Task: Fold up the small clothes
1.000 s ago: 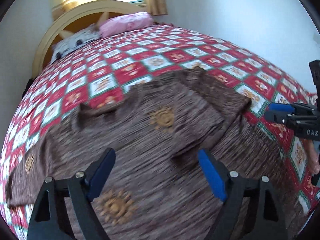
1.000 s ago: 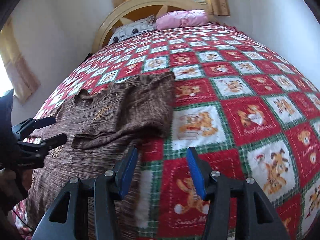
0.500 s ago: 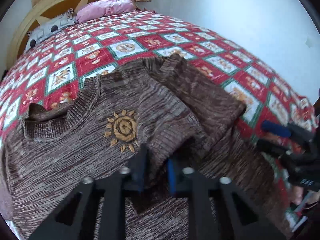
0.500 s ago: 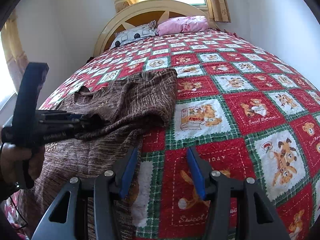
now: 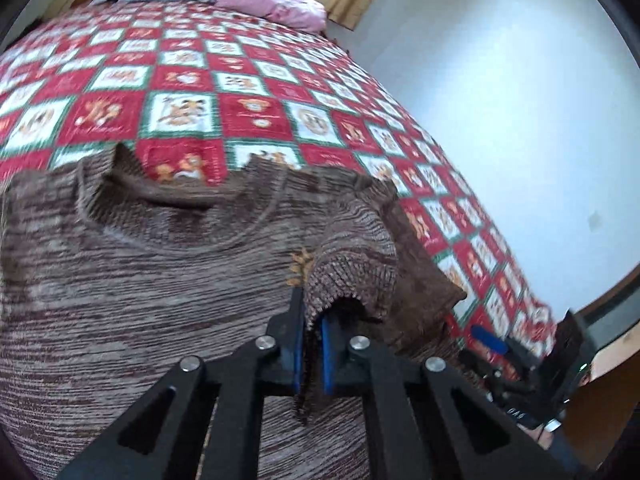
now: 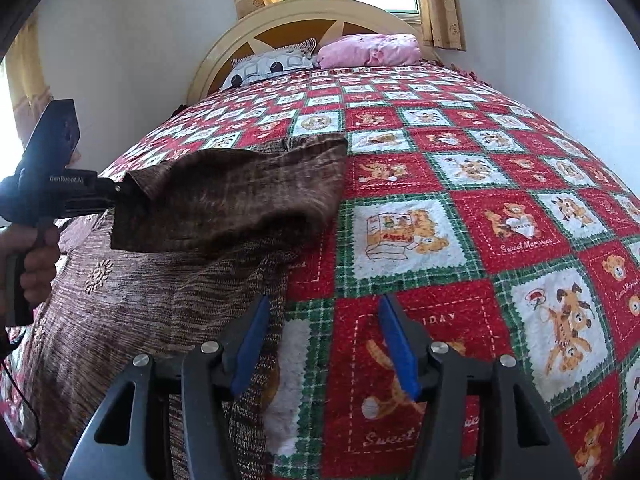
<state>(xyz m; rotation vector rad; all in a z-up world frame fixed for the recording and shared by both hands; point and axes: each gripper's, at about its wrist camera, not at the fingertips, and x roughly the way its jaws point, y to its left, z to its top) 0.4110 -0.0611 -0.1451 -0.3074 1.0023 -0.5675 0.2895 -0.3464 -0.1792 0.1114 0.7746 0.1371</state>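
Note:
A brown knitted sweater (image 5: 140,272) with small orange sun motifs lies spread on the bed, its neckline toward the headboard. My left gripper (image 5: 310,344) is shut on the folded sleeve's cuff (image 5: 348,280) and holds it lifted above the sweater body. In the right wrist view the left gripper (image 6: 116,196) shows at the left, with the raised sleeve (image 6: 240,196) hanging from it. My right gripper (image 6: 324,344) is open and empty, low over the sweater's right edge (image 6: 264,288) and the bedspread.
The bed has a red, green and white checked bedspread (image 6: 460,208) with bear pictures. A pink pillow (image 6: 372,50) and a grey patterned pillow (image 6: 272,64) lie by the cream headboard (image 6: 312,12). White walls stand close on both sides; a curtained window is behind.
My left gripper went from open above the sweater to shut on the sleeve cuff, then lifted it up and toward the sweater's middle. My right gripper stayed open and nearly still.

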